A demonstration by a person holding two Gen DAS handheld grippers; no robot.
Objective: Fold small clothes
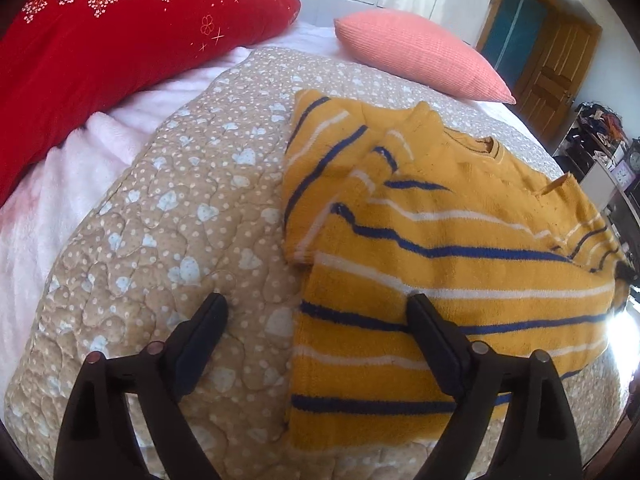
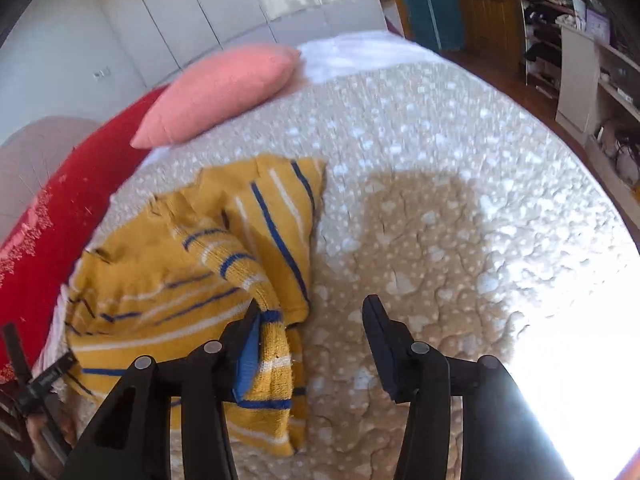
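A small yellow sweater with blue and white stripes lies on the beige quilt, its left sleeve folded across its chest. My left gripper is open over the sweater's left lower edge, its right finger above the fabric and its left finger above the quilt. In the right wrist view the sweater lies at the left. My right gripper is open. A sleeve drapes against its left finger; the right finger stands apart over the quilt.
A red flowered pillow and a pink pillow lie at the head of the bed. A white fleece blanket lies at the left. Shelves and a wooden door stand beyond the bed. Strong sunlight washes out the quilt's right side.
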